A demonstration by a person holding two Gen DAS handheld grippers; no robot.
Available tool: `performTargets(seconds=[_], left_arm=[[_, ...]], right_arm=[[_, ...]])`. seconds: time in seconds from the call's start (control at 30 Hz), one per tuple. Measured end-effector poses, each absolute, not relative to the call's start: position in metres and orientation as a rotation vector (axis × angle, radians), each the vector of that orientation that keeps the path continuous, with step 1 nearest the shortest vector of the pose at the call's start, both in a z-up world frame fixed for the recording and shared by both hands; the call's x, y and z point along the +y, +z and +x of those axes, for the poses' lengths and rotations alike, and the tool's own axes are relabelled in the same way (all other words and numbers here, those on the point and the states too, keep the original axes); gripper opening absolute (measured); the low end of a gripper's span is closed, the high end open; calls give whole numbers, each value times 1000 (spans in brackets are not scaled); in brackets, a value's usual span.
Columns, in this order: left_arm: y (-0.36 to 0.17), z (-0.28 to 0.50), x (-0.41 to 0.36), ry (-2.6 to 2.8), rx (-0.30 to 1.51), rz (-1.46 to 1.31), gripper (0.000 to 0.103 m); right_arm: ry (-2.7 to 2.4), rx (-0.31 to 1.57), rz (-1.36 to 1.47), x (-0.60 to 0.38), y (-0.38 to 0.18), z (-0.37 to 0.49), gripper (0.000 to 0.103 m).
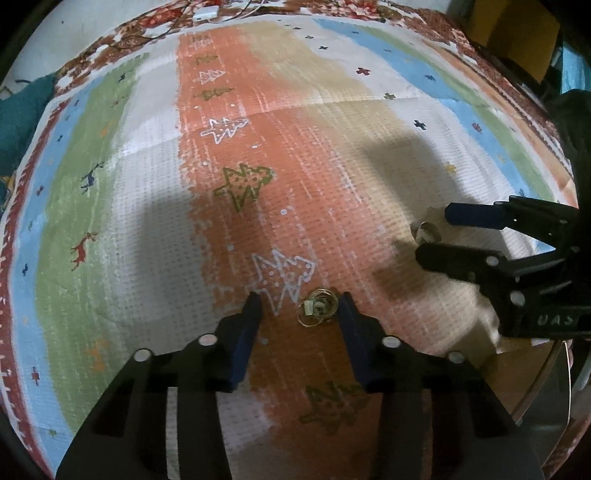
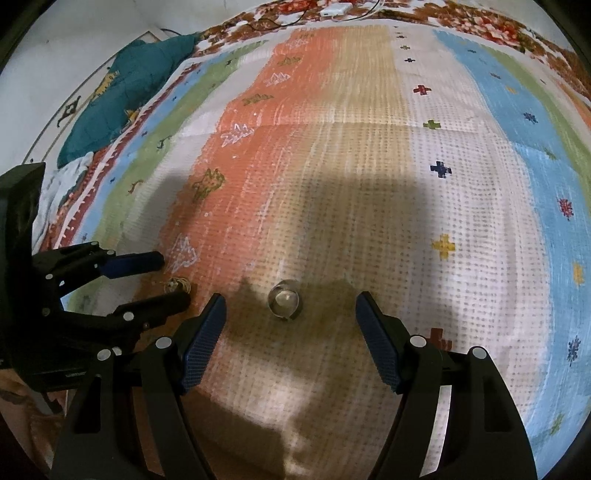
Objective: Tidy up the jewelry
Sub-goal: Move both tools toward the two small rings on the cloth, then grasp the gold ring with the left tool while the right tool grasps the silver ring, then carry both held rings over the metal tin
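A small heap of gold jewelry (image 1: 318, 307), thin rings with a little square charm, lies on the orange stripe of the patterned cloth (image 1: 147, 206). My left gripper (image 1: 300, 306) is open with the heap between its fingertips, close to the right finger. A silver ring (image 2: 283, 300) lies on the beige part of the cloth. My right gripper (image 2: 291, 308) is open around it, wide apart. The right gripper also shows in the left wrist view (image 1: 430, 232), the ring (image 1: 426, 232) between its fingers. The left gripper shows in the right wrist view (image 2: 176, 277) by the gold heap (image 2: 178, 285).
The striped cloth with tree, deer and cross patterns covers the whole surface. A teal blanket (image 2: 125, 99) lies at the far left edge. A white charger with cables (image 2: 335, 9) lies at the far end. A clear round rim (image 1: 554, 373) shows at the lower right.
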State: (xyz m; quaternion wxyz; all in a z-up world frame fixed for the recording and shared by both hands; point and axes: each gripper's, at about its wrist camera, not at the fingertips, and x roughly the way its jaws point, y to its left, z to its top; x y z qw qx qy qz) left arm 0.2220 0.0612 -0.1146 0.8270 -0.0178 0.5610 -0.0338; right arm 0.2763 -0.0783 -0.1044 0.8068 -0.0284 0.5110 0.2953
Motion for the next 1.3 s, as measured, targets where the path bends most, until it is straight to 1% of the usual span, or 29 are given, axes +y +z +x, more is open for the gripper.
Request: performTargets(seconds=[0.07, 0.1, 0.17, 0.2, 0.27, 0.3, 0.33, 0.4, 0.47, 0.77, 1.07, 1.3], left_arm=[[-114, 222, 63, -65, 1191, -41, 31], [-114, 222, 65, -62, 1190, -44, 30], [-114, 222, 66, -56, 1188, -46, 22], [-115, 222, 67, -52, 1188, -47, 21], [-115, 222, 68, -47, 1186, -47, 17], [-114, 222, 69, -48, 1186, -54, 17], [-114, 222, 69, -48, 1185, -57, 17], [-114, 222, 70, -50, 1184, -61, 16], [-114, 221, 71, -50, 1183, -69, 16], [-107, 218, 74, -42, 1170, -84, 16], [-96, 209, 74, -42, 1143, -103, 16], [-76, 195, 68, -53, 1077, -112, 16]], right_arm=[[617, 1090, -74, -77, -105, 277, 61], [611, 1091, -73, -78, -105, 278, 60], [604, 1094, -70, -80, -105, 279, 51], [597, 1092, -74, -81, -105, 279, 48], [588, 1093, -71, -83, -105, 280, 39], [586, 1093, -69, -84, -105, 281, 37], [585, 1093, -69, -85, -105, 280, 32], [580, 1092, -70, -86, -106, 280, 29], [580, 1092, -68, -87, -106, 280, 20], [584, 1081, -71, -89, -104, 277, 20], [603, 1035, -38, -96, -86, 267, 20], [625, 981, -24, -101, -71, 253, 20]])
